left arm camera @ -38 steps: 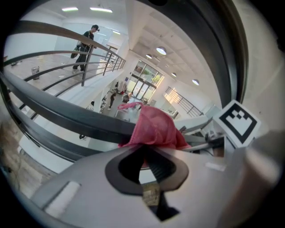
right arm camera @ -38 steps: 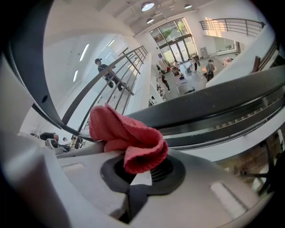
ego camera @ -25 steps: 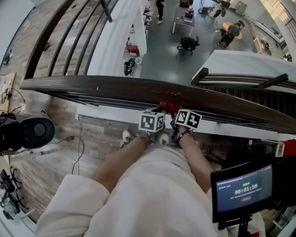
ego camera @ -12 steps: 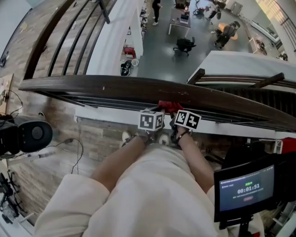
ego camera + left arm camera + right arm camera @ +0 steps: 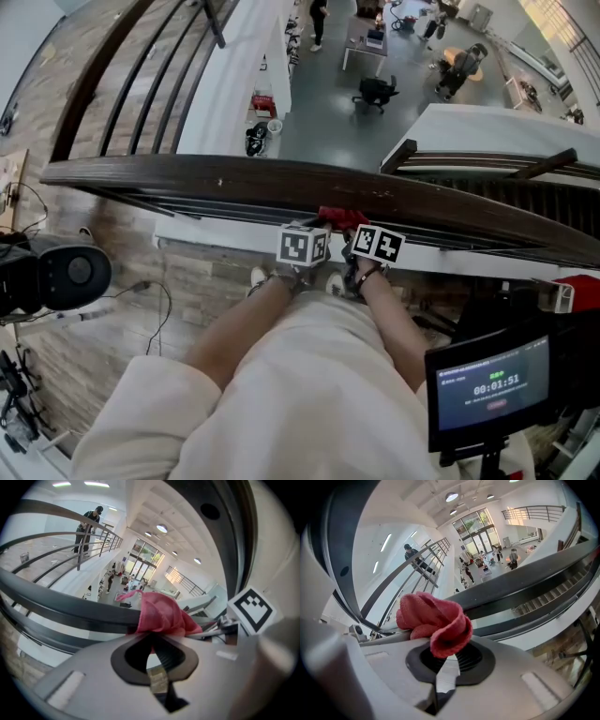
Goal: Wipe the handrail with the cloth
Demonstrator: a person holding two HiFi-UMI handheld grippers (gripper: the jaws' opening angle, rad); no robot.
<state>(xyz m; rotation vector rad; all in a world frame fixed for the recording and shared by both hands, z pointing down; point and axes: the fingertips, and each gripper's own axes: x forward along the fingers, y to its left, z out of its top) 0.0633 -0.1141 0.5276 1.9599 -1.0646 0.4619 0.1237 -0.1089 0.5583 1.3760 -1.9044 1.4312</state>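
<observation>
Head view. Item: one long, dark brown wooden handrail (image 5: pixel 187 178), curving across above an open atrium.

Item: one small red woven cloth (image 5: pixel 339 217), bunched at the rail's near edge and apparently touching it, between the two tongs.

Left tongs (image 5: pixel 322 228): clenched on one end of the cloth.

Right tongs (image 5: pixel 353 228): clenched on a thick fold at the other end.

Handling, as judged: the cloth is light, soft and limp, bunches readily, and may skid on smooth wood unless pressed down. Best held by opposite ends and drawn taut over the rail.
</observation>
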